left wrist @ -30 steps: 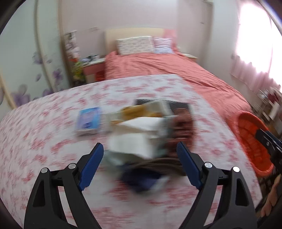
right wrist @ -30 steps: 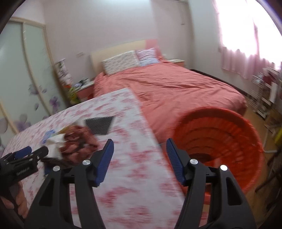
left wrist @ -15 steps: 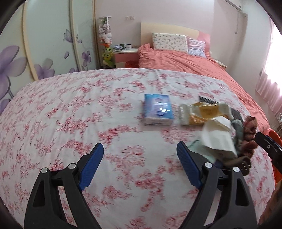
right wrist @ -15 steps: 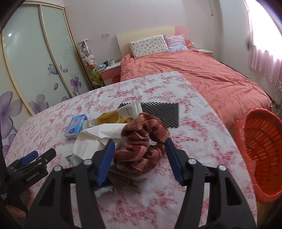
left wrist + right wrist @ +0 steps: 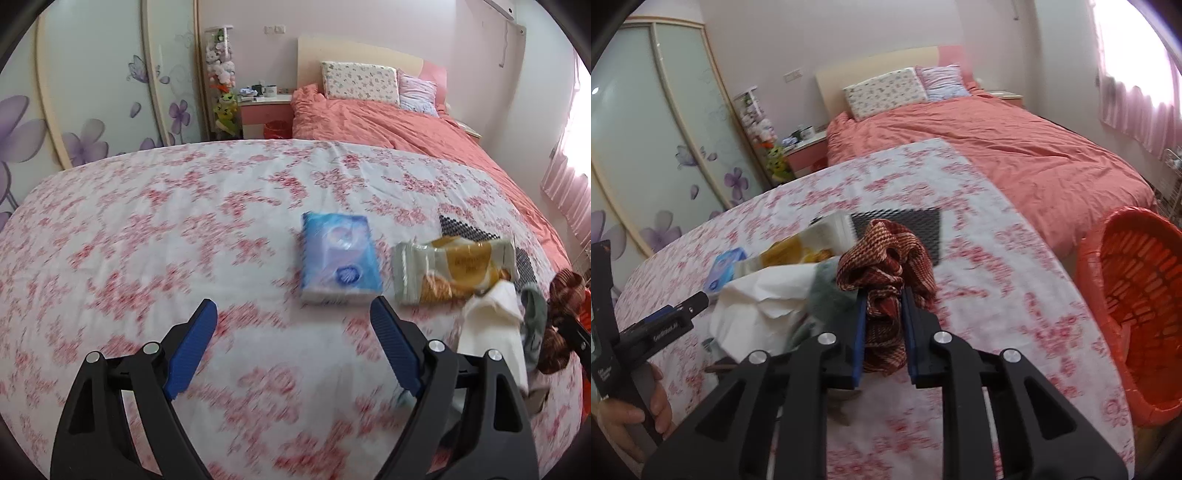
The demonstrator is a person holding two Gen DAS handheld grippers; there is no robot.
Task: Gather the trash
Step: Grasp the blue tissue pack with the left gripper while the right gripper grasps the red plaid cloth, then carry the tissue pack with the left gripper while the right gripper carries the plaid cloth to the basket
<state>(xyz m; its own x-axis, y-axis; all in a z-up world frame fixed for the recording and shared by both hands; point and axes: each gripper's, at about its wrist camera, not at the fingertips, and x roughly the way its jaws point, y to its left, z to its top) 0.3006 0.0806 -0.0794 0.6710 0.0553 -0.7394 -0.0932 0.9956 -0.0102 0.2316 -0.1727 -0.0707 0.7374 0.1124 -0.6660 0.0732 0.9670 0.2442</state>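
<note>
A pile of trash lies on the floral table cover (image 5: 147, 229). My right gripper (image 5: 884, 299) is shut on a crumpled red checked cloth (image 5: 886, 258), which also shows at the right edge of the left wrist view (image 5: 561, 317). Beside it lie white paper (image 5: 764, 302) (image 5: 495, 332), a grey-green rag (image 5: 827, 295) and a yellow snack wrapper (image 5: 450, 269) (image 5: 798, 254). My left gripper (image 5: 291, 328) is open and empty above the cover, just in front of a blue tissue pack (image 5: 338, 258).
An orange basket (image 5: 1137, 295) stands on the floor right of the table. A black mesh mat (image 5: 908, 225) lies behind the pile. A bed with a coral cover (image 5: 1015, 155) is beyond, with a nightstand (image 5: 264, 110) and wardrobe doors to the left.
My right gripper has closed on the red checked cloth. My left gripper has drifted left, so the tissue pack and wrapper now sit closer to its right finger.
</note>
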